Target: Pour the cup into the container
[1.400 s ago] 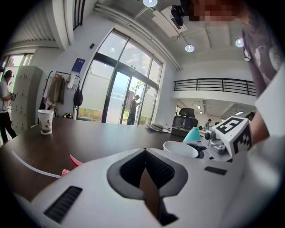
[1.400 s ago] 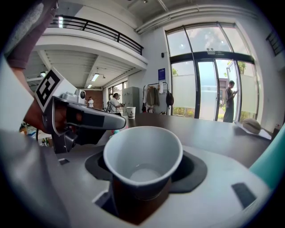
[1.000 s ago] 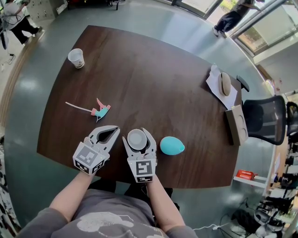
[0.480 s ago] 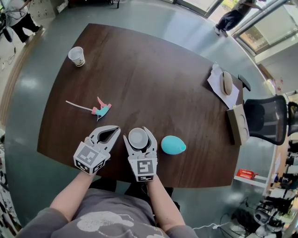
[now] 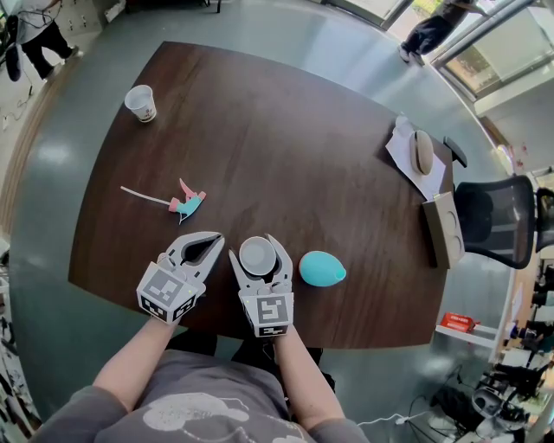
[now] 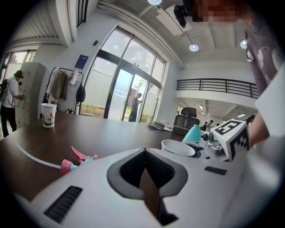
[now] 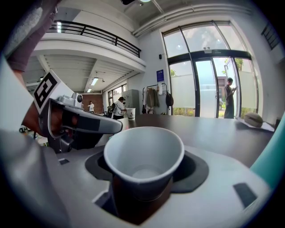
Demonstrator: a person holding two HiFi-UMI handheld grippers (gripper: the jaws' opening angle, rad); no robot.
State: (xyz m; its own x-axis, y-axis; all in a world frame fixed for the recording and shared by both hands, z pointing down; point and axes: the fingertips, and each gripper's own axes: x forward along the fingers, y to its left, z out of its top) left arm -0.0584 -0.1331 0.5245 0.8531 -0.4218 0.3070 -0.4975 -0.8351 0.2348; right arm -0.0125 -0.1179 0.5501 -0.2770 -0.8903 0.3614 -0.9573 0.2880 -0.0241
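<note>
A dark brown wooden desk (image 5: 286, 147) is set on a glossy grey-green floor (image 5: 260, 26). A black mesh office chair (image 5: 489, 221) is placed at its right end. Tall glass doors (image 6: 122, 89) framed in dark metal are seen beyond the desk, and daylight is let in through them. White walls are topped by an upper gallery fenced with a black railing (image 6: 218, 84). Round ceiling lamps (image 6: 193, 47) are lit. Coats are hung on a rack (image 6: 55, 84) beside pale lockers (image 6: 31, 87).
</note>
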